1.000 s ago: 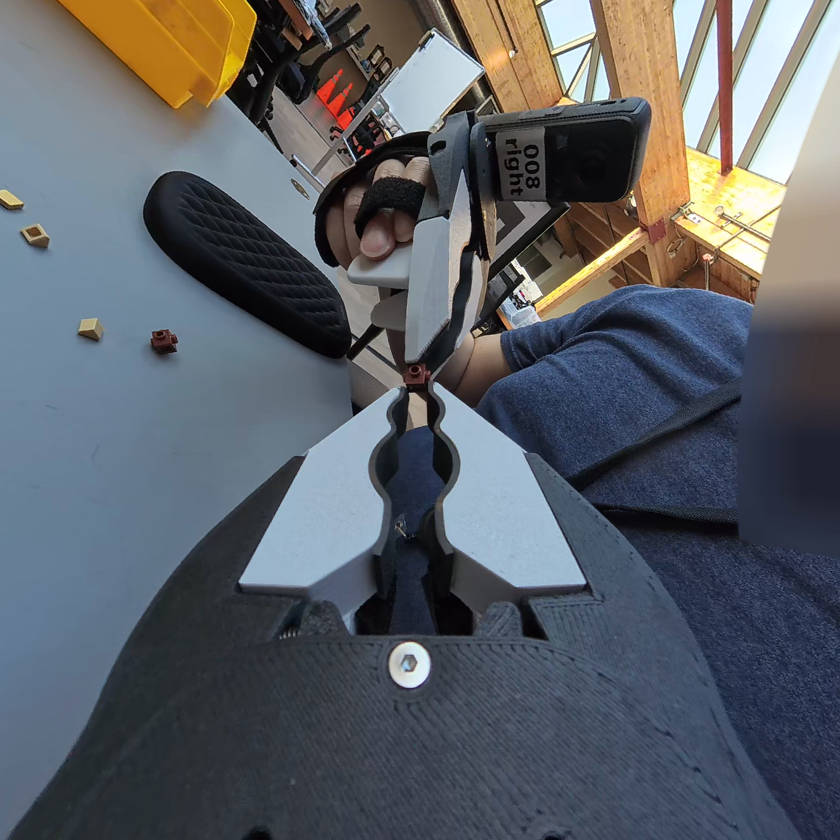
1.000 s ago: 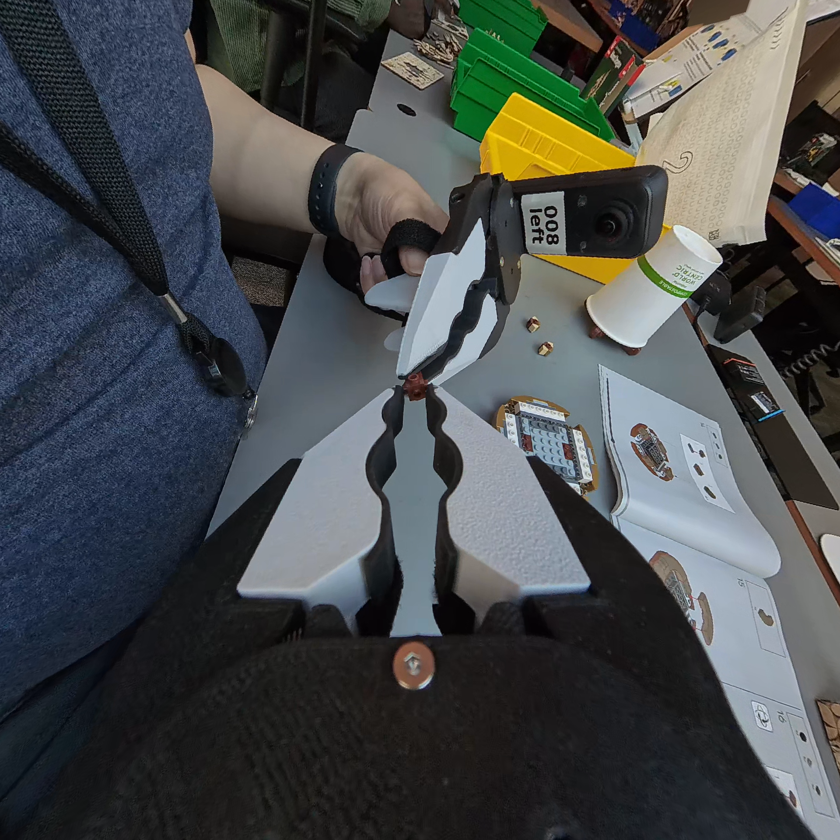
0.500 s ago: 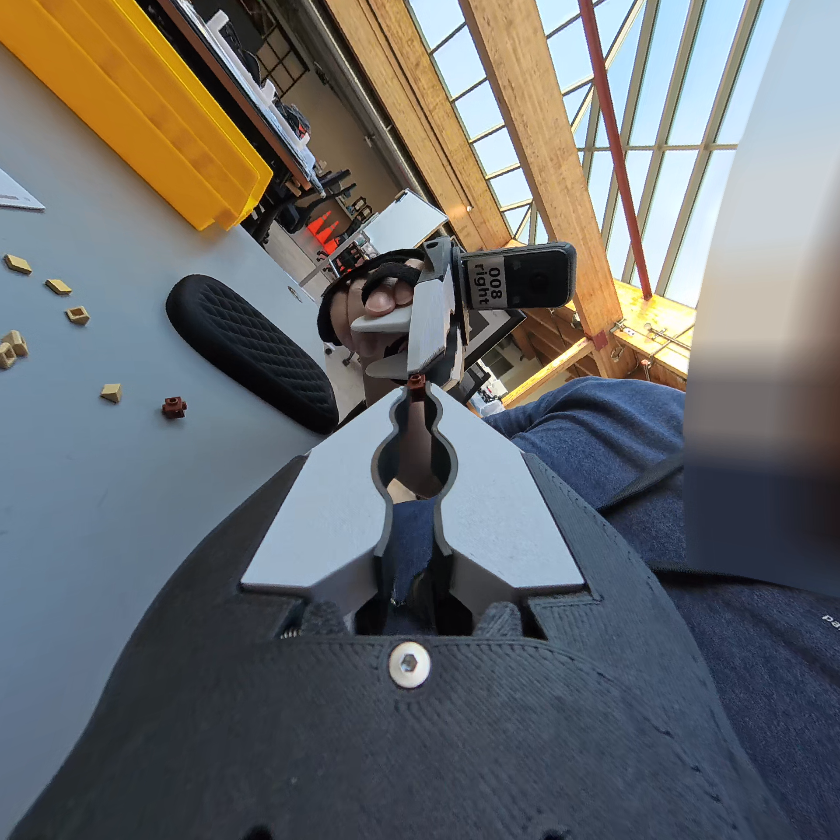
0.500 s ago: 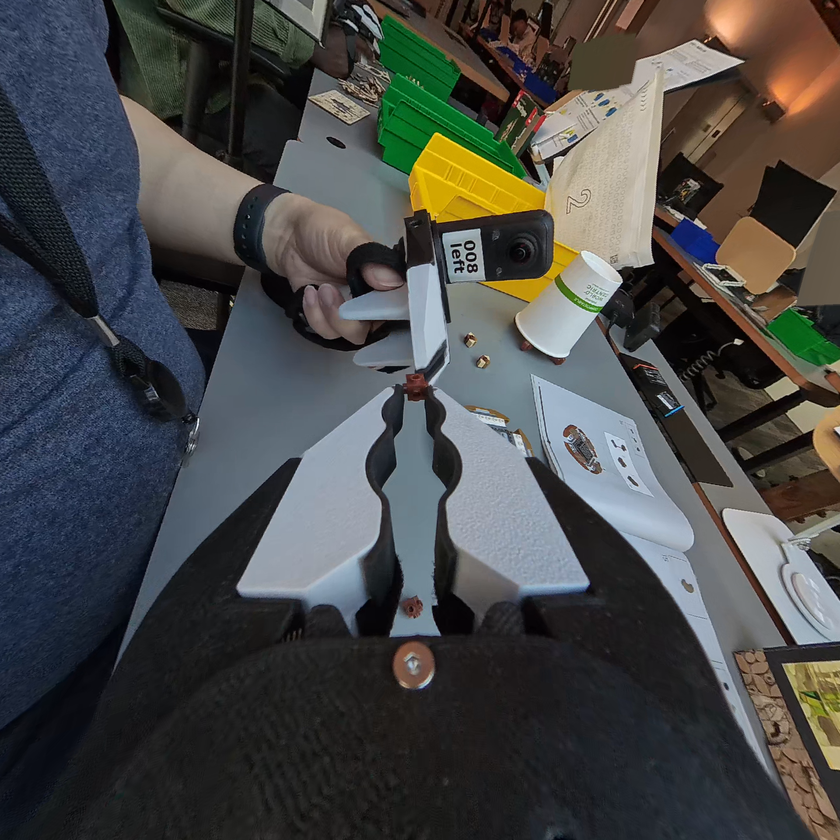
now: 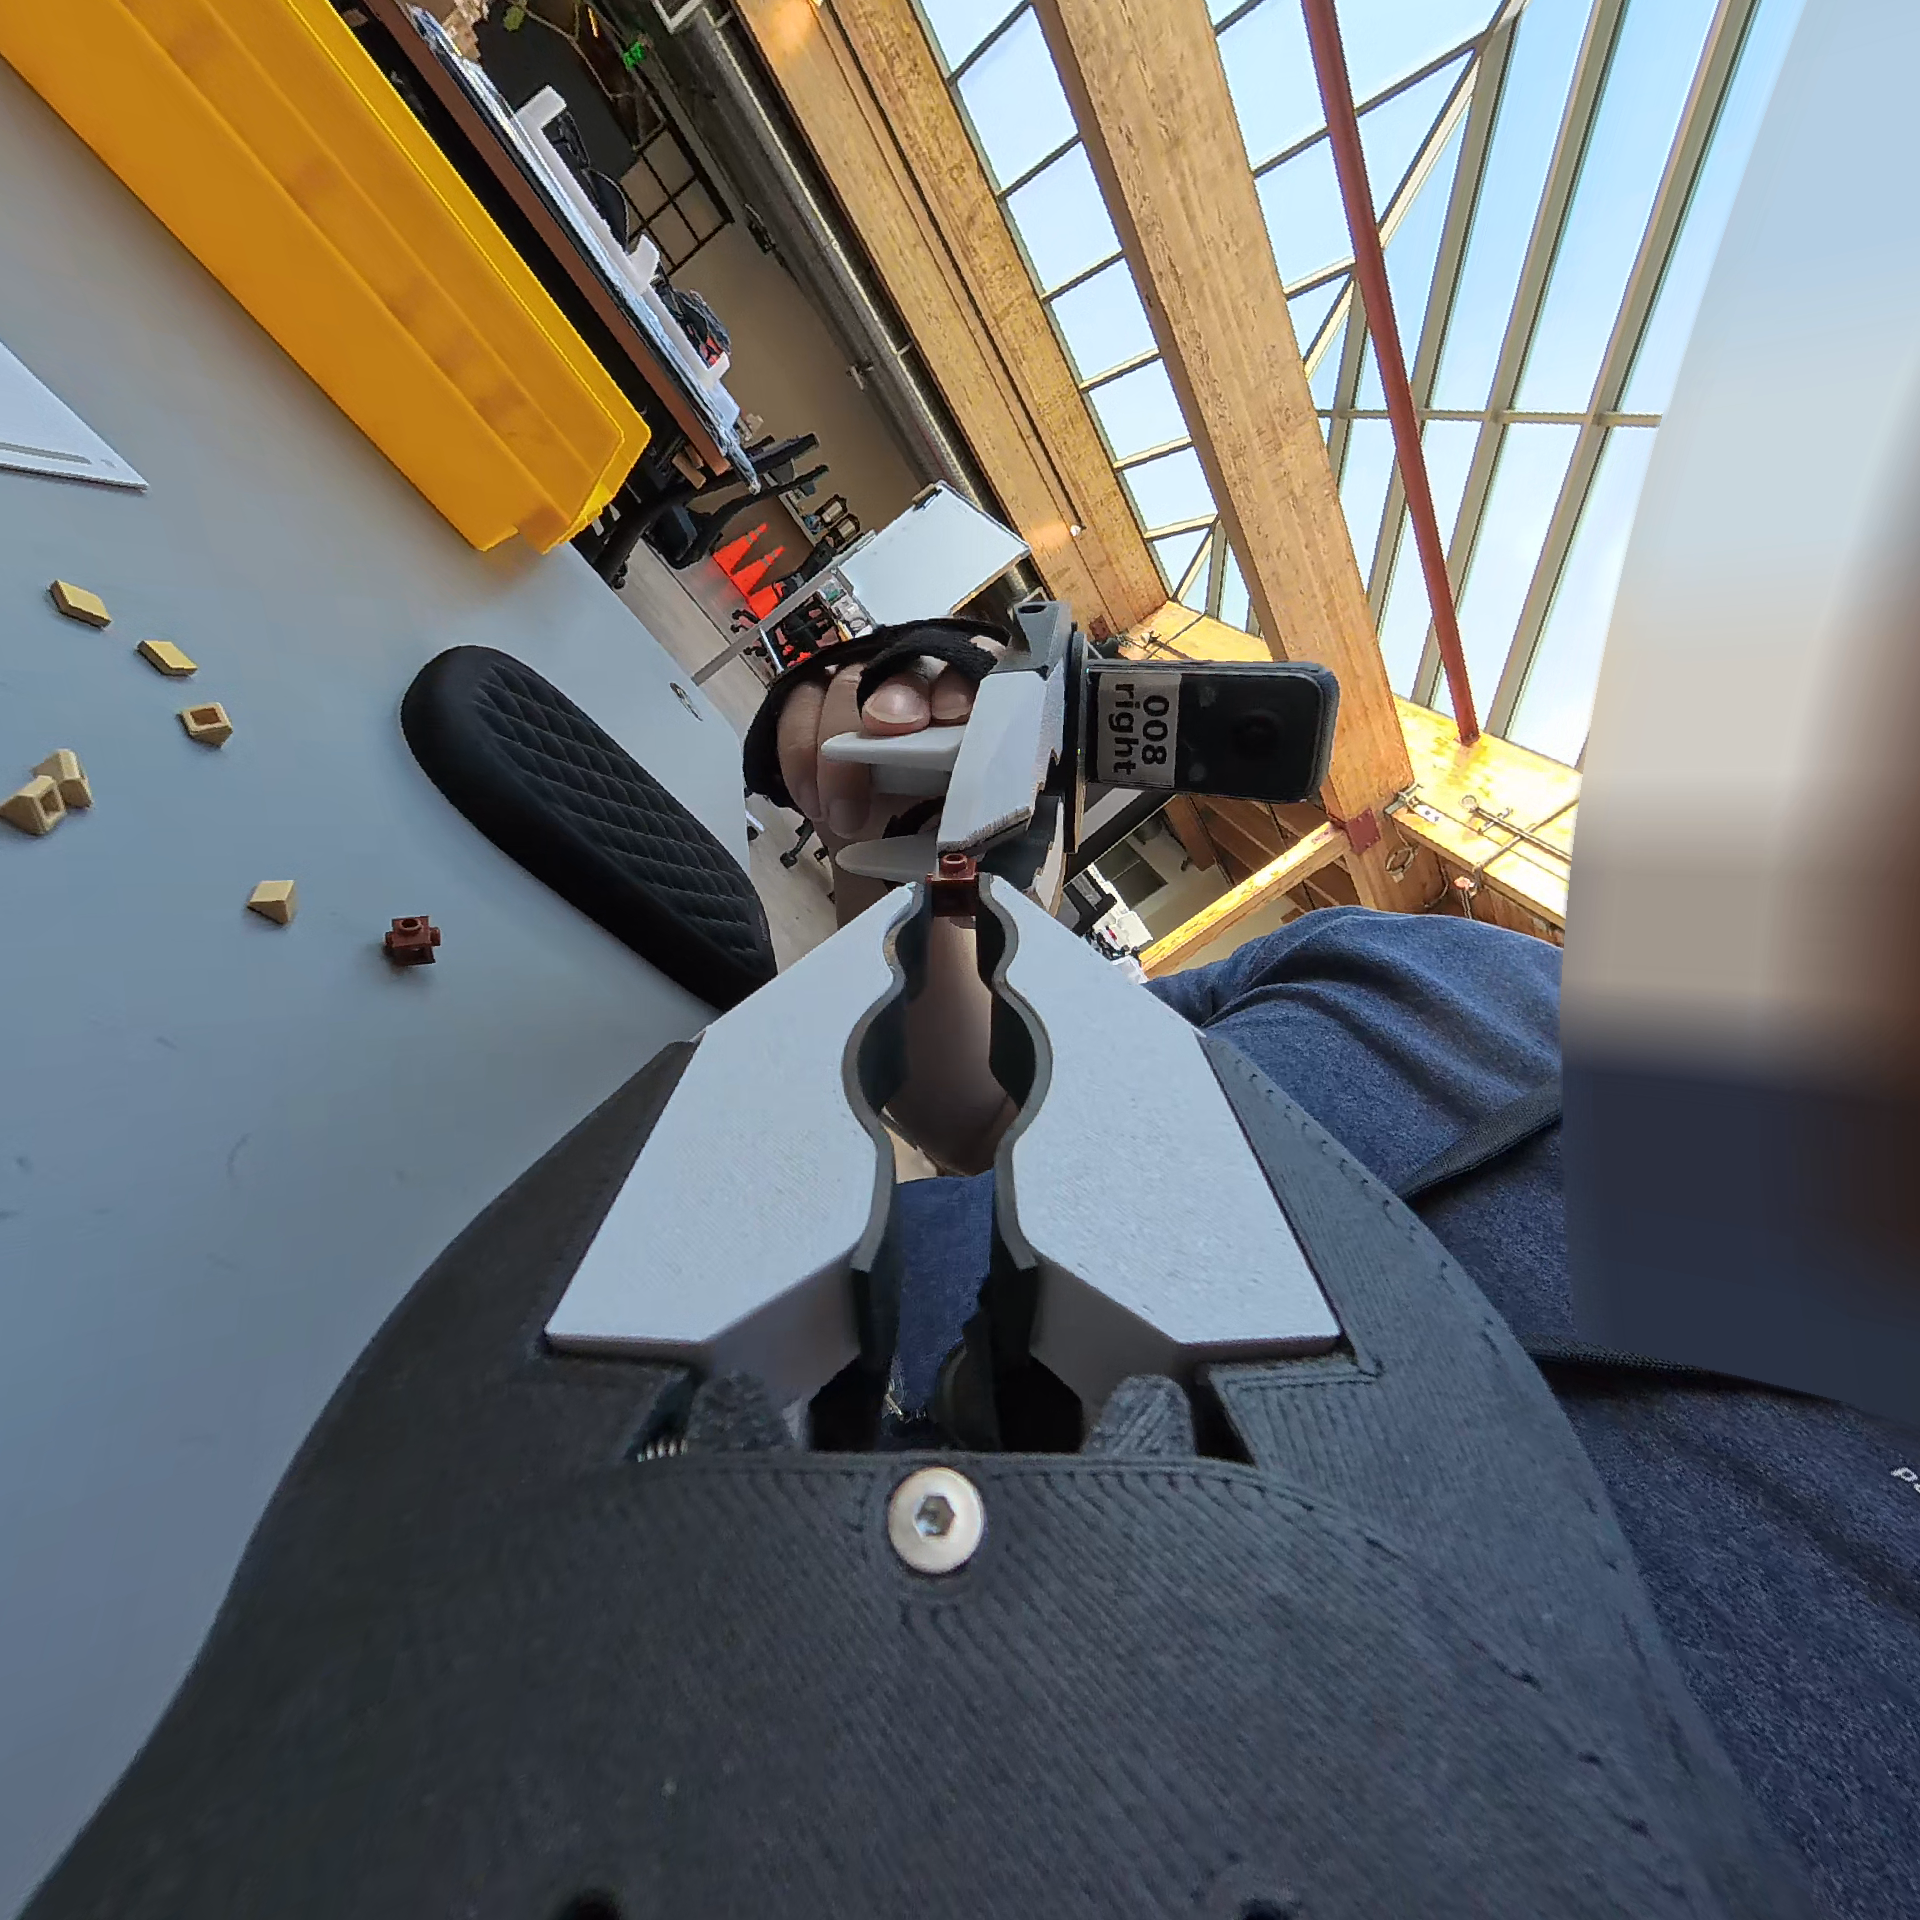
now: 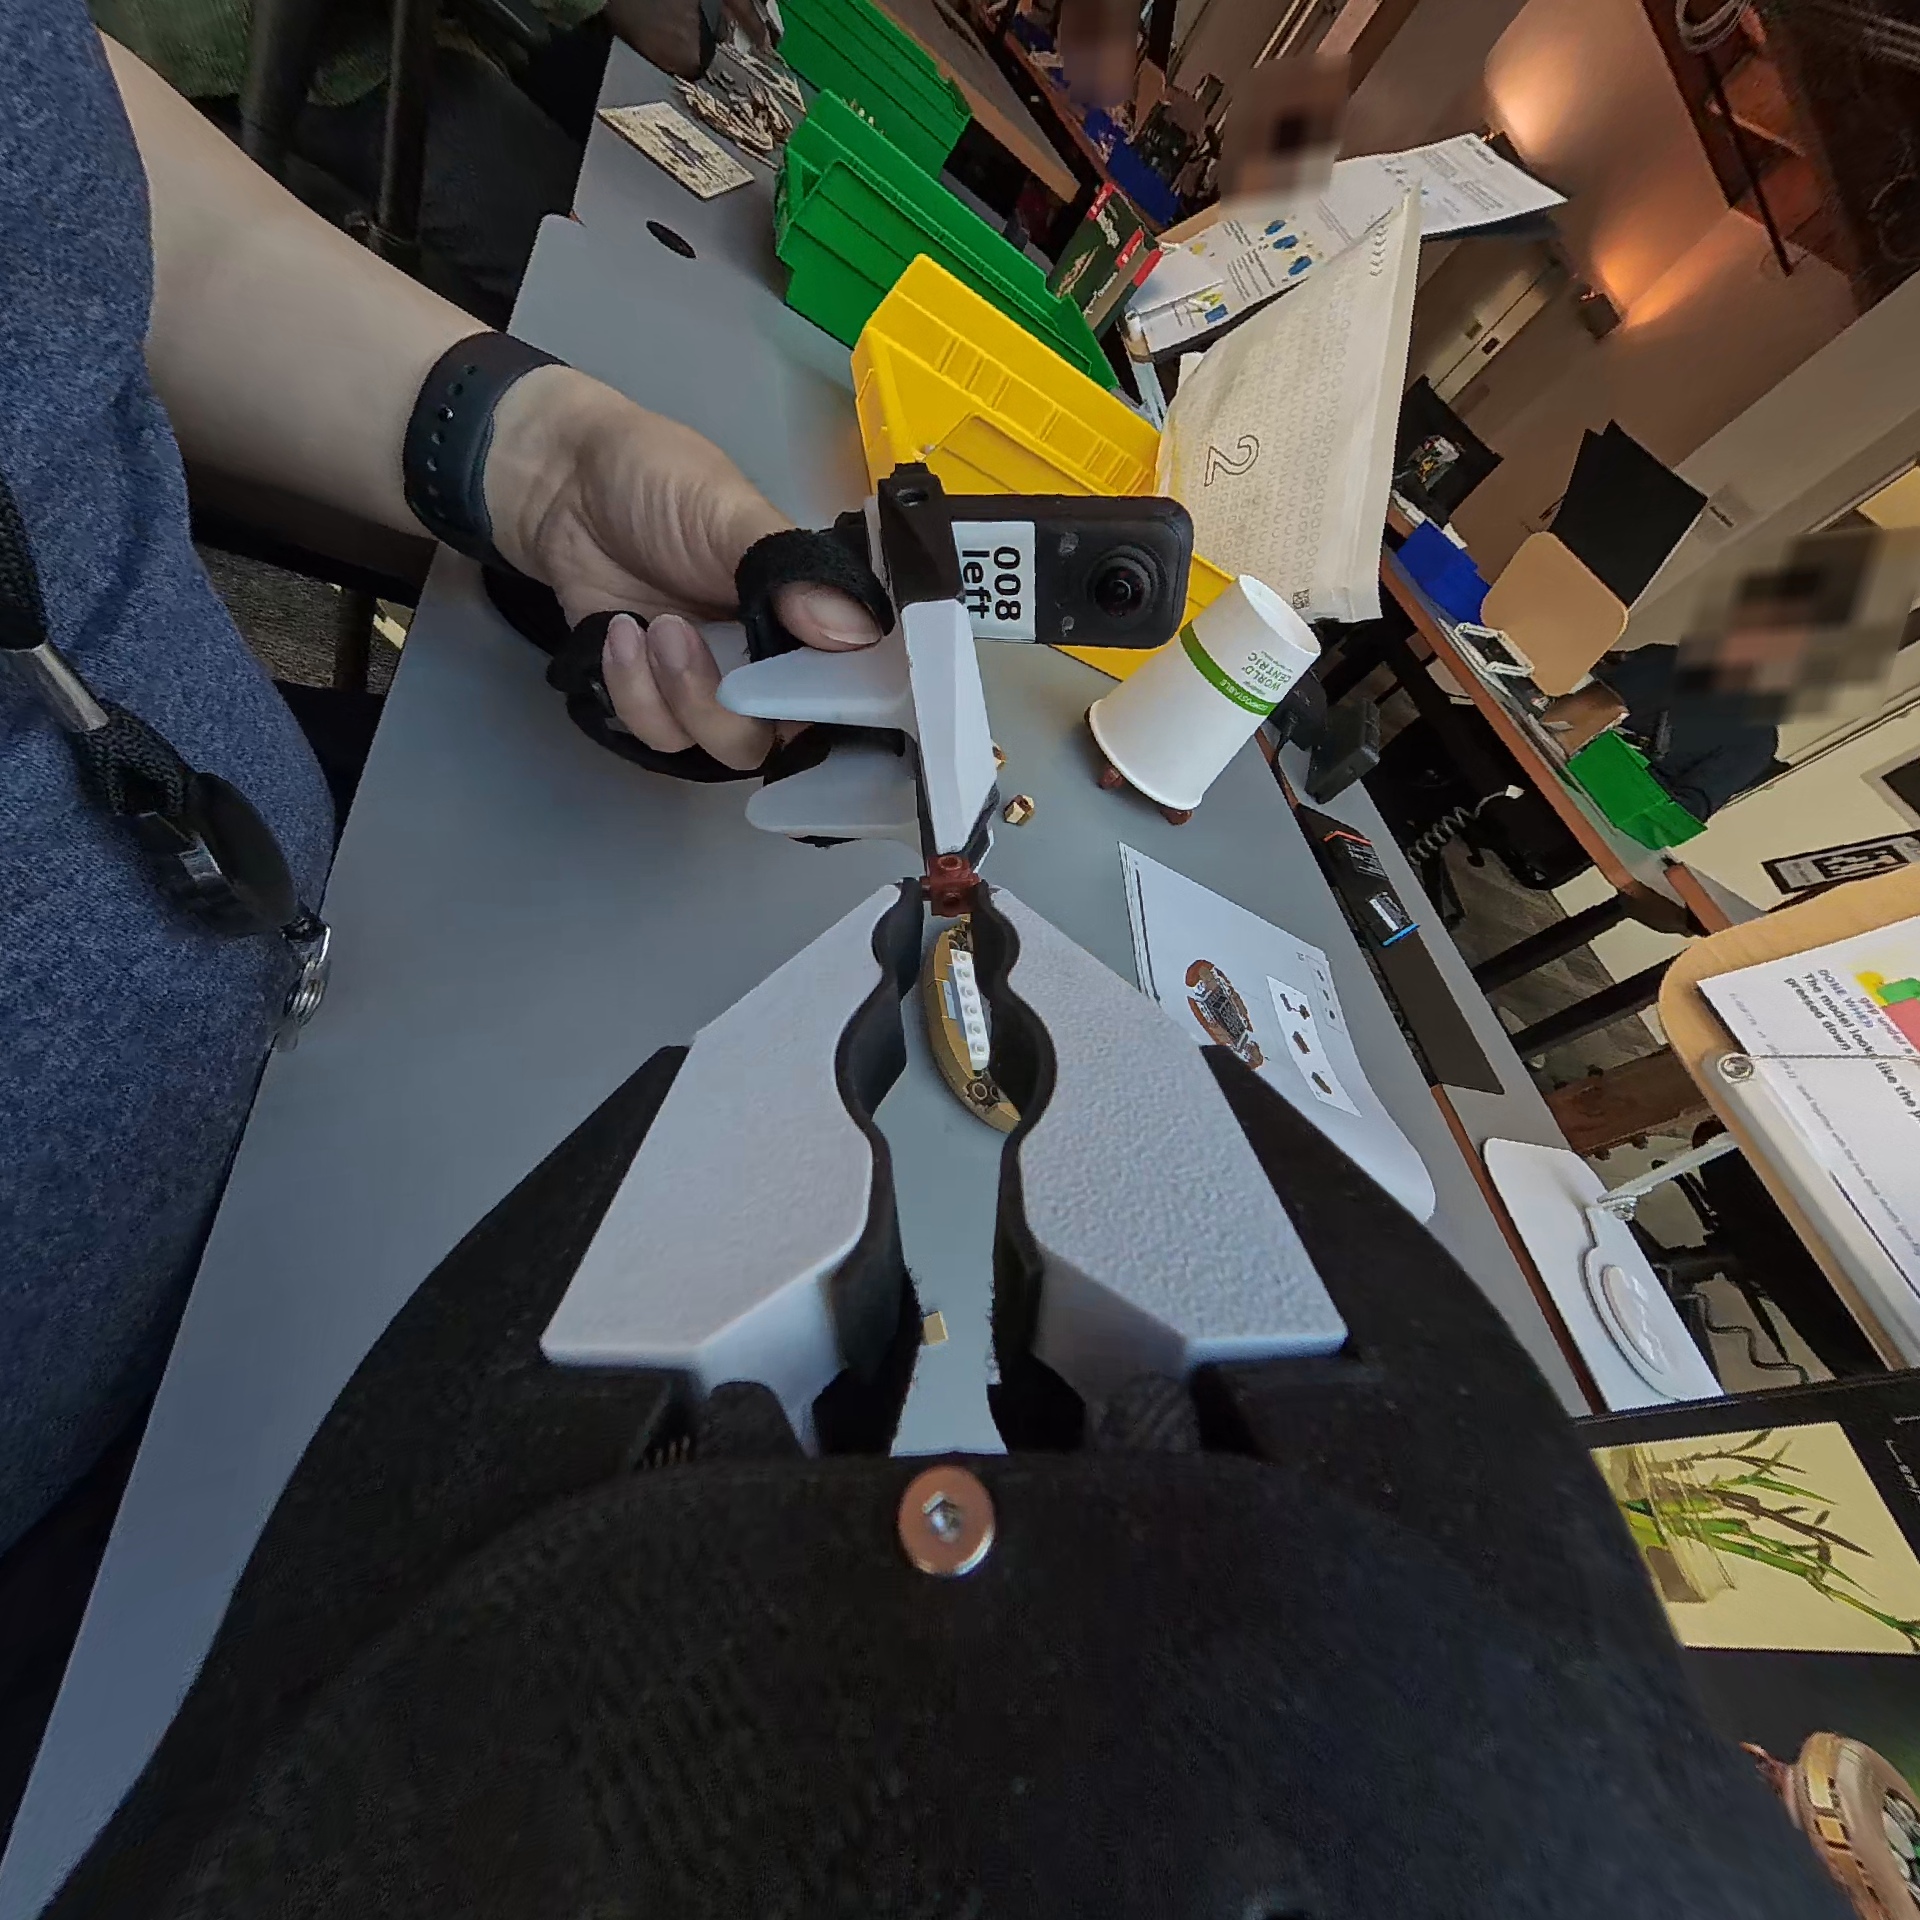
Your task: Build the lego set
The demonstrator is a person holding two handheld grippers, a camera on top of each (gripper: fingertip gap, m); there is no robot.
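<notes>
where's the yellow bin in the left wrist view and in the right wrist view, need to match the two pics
Left wrist view: the yellow bin runs across the upper left, on the grey table beyond the loose tan pieces.
Right wrist view: the yellow bin sits upper centre, behind the left gripper and in front of the green bins.
Shared landmark: the small brown brick pinched where the two grippers' tips meet.
</notes>
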